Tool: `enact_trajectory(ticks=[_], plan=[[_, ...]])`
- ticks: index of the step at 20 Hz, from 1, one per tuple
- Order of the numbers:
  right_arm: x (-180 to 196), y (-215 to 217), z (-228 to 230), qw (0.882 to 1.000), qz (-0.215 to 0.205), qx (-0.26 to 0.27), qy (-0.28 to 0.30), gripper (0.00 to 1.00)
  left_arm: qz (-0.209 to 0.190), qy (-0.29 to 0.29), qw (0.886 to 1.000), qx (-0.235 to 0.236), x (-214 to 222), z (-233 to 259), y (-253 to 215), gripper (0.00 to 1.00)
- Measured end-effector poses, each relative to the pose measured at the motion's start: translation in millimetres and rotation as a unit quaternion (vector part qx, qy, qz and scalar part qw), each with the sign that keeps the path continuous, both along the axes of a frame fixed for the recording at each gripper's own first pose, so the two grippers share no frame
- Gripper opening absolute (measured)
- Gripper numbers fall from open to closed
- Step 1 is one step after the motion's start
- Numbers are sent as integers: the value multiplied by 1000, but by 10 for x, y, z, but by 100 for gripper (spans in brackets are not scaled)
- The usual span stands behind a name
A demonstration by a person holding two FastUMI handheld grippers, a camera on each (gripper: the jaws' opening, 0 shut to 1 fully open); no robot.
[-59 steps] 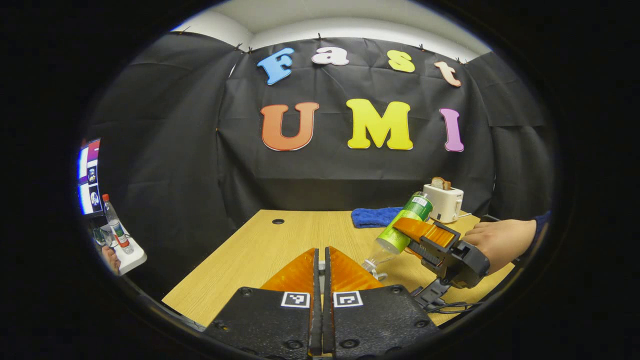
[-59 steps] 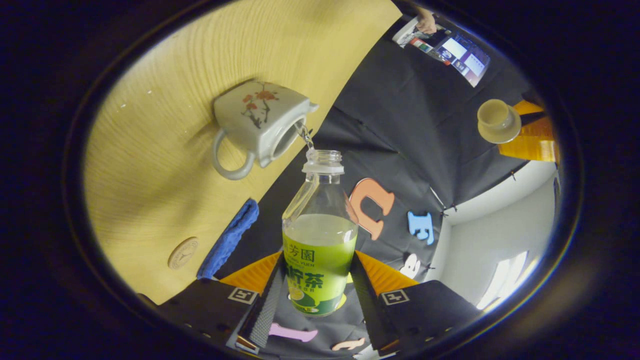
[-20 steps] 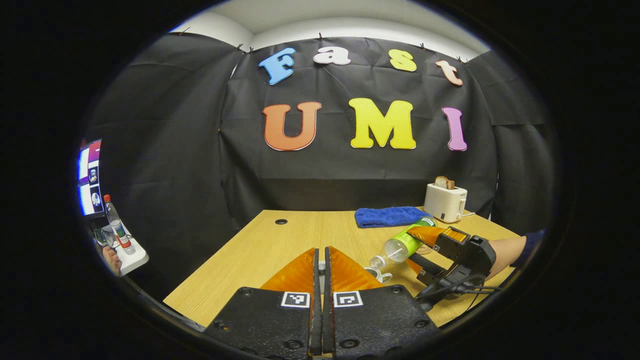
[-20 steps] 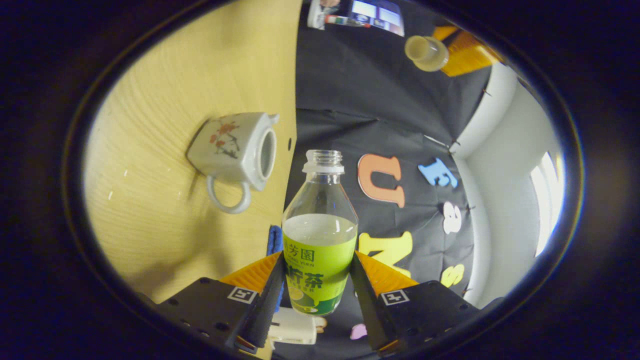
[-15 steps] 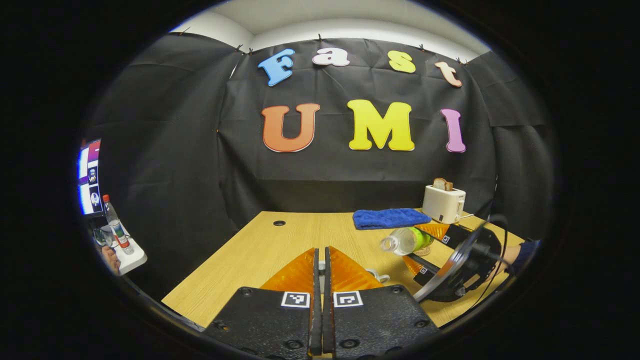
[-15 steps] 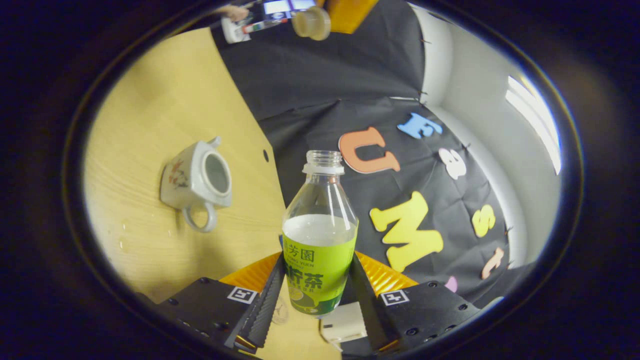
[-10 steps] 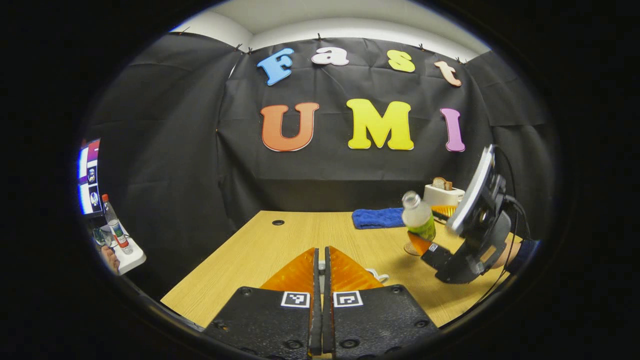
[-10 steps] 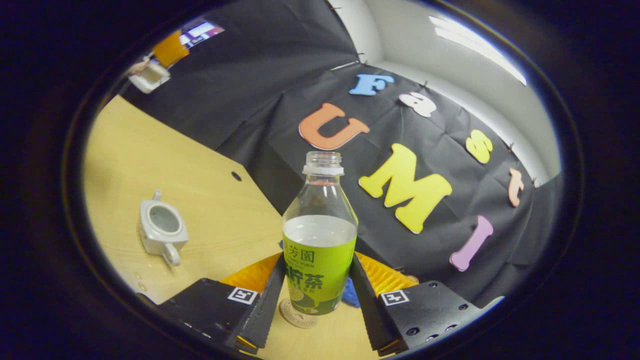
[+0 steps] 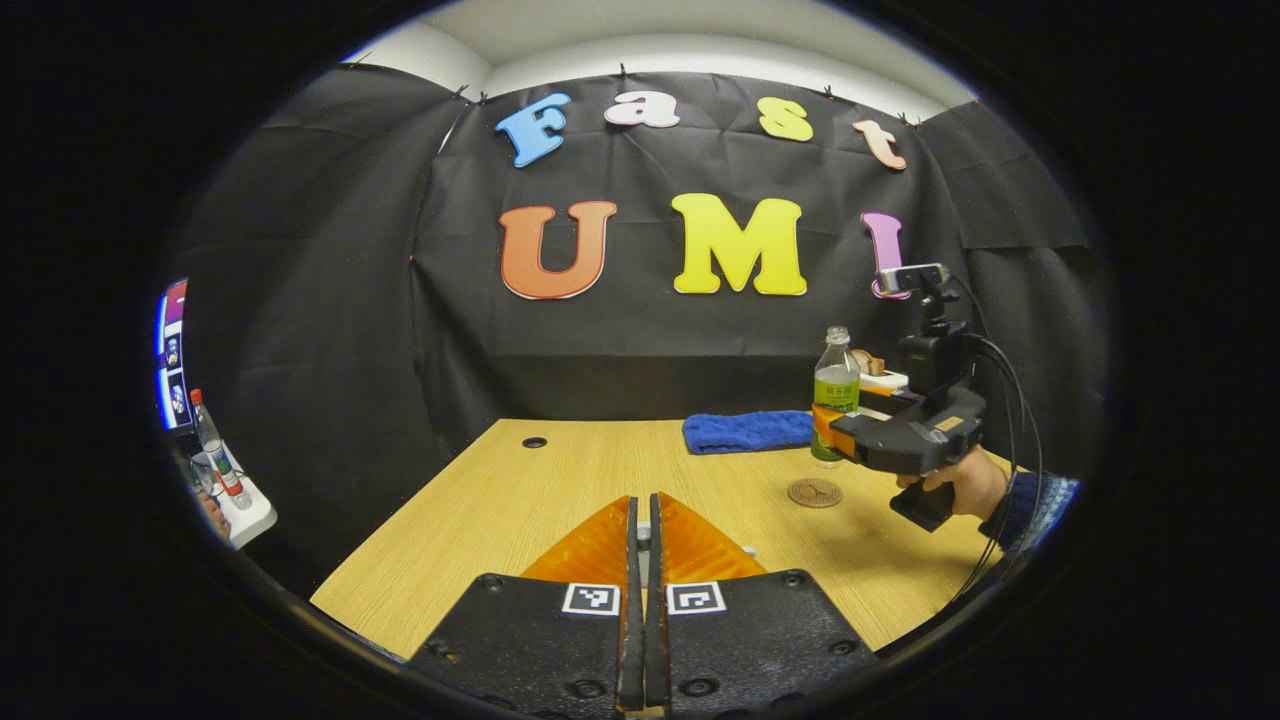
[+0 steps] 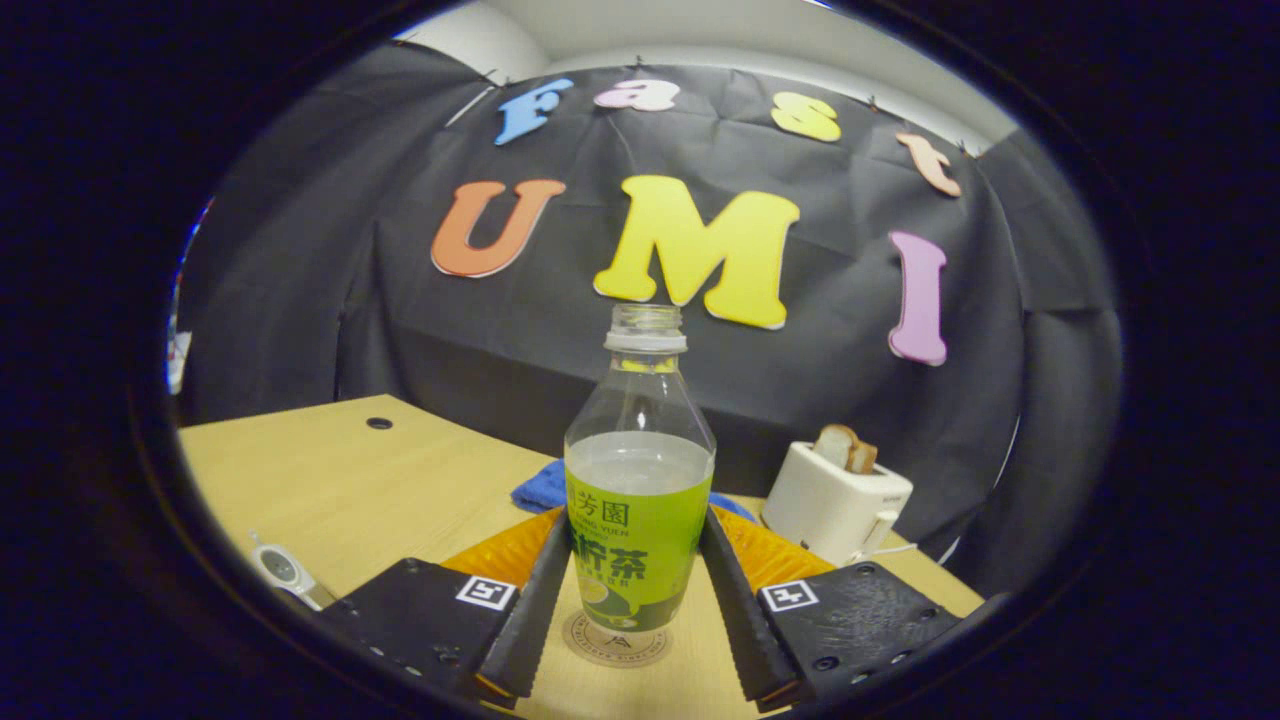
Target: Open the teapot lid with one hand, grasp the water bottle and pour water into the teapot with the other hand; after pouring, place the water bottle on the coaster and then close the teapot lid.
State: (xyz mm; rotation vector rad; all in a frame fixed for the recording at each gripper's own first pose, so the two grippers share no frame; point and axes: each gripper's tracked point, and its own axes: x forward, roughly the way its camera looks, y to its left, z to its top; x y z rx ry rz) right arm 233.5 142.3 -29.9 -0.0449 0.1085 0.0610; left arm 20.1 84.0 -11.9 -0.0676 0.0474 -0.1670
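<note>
**Q:** Above the coaster (image 10: 615,638), how do things stand?

**A:** My right gripper (image 10: 640,570) has its jaws clamped on the water bottle (image 10: 640,480), one finger on each side of the label. Bottle upright, uncapped, part full. In the right gripper view its base hangs over the coaster; in the left gripper view the bottle (image 9: 836,395) reads as sitting beyond the coaster (image 9: 814,492) and raised. Contact: I judge none yet.

**Q:** And the left gripper (image 9: 644,545)?

**A:** Jaws drawn together. I take it they hold the teapot lid, but the lid is hidden behind the fingers, so I cannot tell. The teapot (image 10: 283,570) stands open at the low left edge of the right gripper view, well apart from the bottle.

**Q:** How to do the set-down well?

**A:** Judgement only: centre the base over the coaster before lowering, since the two views disagree on alignment. Descend straight, keep the bottle vertical; with no cap, any tilt spills. Release only once the base sits flat, part the jaws evenly, then back out along the fingers' line so neither pad drags the label. The toaster (image 10: 835,505) and blue cloth (image 10: 540,487) lie behind; retreat toward me, not forward.
</note>
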Motion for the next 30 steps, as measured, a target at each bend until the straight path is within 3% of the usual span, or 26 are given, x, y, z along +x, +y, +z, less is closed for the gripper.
enact_trajectory(ticks=[3, 7, 9, 13, 16, 20, 26, 27, 30], plan=[[166, -88, -308, 998, -19, 28, 45, 74, -3, -4, 1000, 7, -1, 8, -25, 3], [213, -61, -538, 995, -13, 71, 66, 76, 0, 4, 1000, 9, 38, -52, -8, 4], [224, -75, -637, 996, -15, 62, 69, 74, 1, 4, 1000, 7, 49, -43, 3, 4], [195, -31, -648, 999, -4, 24, 38, 76, 4, 3, 1000, 3, 76, -56, -4, 4], [156, 29, -696, 998, 13, 33, 44, 82, 7, 5, 1000, 3, 108, -79, -9, 4], [70, -51, -622, 999, 18, 42, 28, 99, 6, 4, 1000, 2, 209, -138, -87, 4], [-259, -193, -495, 998, 17, 66, 8, 95, 4, 16, 1000, 0, 496, -396, -285, 4], [-347, -266, -476, 998, 7, 64, 1, 99, 3, 18, 1000, 4, 544, -457, -326, 4], [-622, -388, -440, 999, -3, 32, -29, 95, 23, 12, 1000, -6, 731, -588, -331, 4]])
